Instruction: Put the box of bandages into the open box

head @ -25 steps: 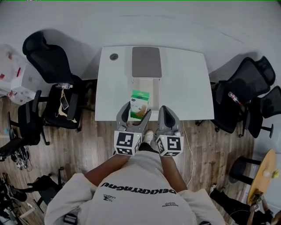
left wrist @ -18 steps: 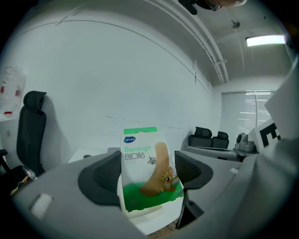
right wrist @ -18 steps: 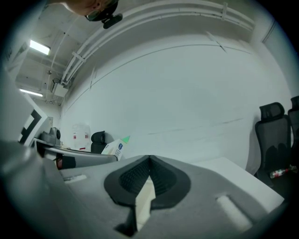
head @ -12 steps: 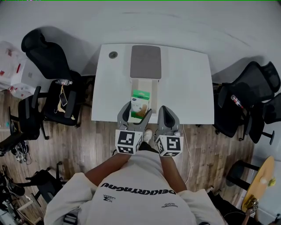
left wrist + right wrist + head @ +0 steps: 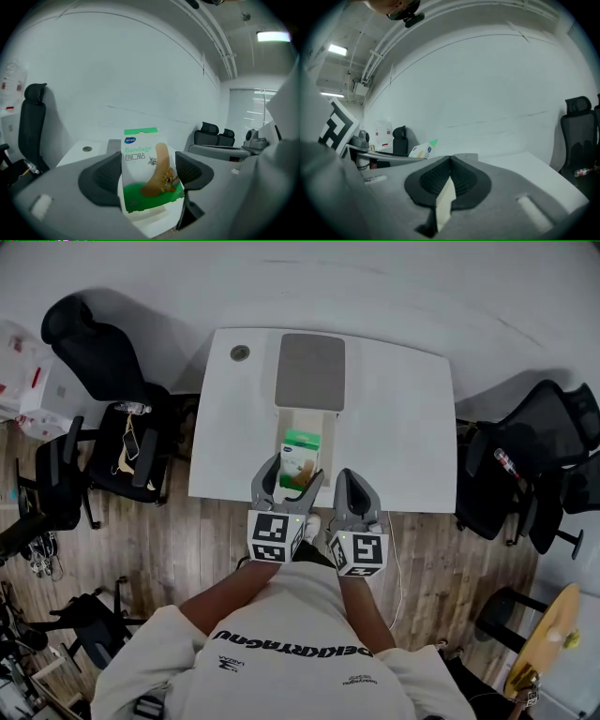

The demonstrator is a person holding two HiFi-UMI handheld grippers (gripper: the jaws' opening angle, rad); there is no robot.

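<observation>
The box of bandages [image 5: 299,457], green and white with a cartoon plaster on it, stands upright between the jaws of my left gripper [image 5: 287,478], which is shut on its sides. In the left gripper view the bandage box [image 5: 149,171] fills the gap between both pads of the left gripper [image 5: 148,178]. It hangs over the near end of the open box [image 5: 328,424], a white carton whose grey lid [image 5: 310,371] is folded back. My right gripper [image 5: 351,495] is beside it to the right, over the table's front edge. The right gripper [image 5: 450,180] is shut and holds nothing.
The white table [image 5: 403,427] has a round cable hole [image 5: 240,352] at its far left. Black office chairs [image 5: 98,362] stand to the left and more chairs [image 5: 525,456] to the right. Wooden floor lies below the front edge.
The head view has shifted slightly. Both grippers and the bandage box stay in nearly the same place over the open box.
</observation>
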